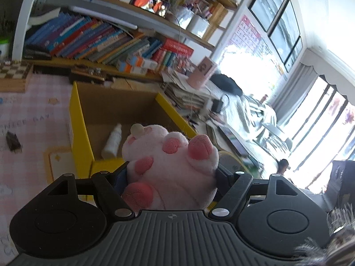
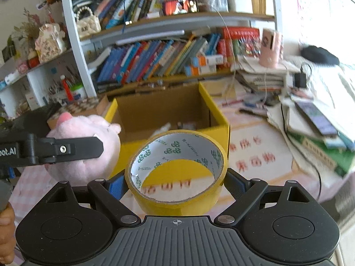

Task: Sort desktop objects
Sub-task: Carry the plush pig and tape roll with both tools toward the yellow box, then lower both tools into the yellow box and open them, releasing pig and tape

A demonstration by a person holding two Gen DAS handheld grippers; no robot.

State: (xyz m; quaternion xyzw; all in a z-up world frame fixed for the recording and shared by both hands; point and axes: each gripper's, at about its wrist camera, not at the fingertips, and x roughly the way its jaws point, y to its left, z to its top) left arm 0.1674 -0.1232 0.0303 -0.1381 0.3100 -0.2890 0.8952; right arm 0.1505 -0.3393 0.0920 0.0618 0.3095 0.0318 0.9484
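Note:
My left gripper is shut on a pink plush toy and holds it in the air over the near edge of an open yellow cardboard box. A white bottle lies inside the box. My right gripper is shut on a roll of yellow tape, held just in front of the same box. In the right wrist view the plush toy and one finger of the left gripper show at the left, beside the box.
A desk with a pink checked cover holds the box. Shelves of books stand behind it. Stacked papers and a pink cup sit at the right, with cables and books. A chessboard and a small dark item lie at the left.

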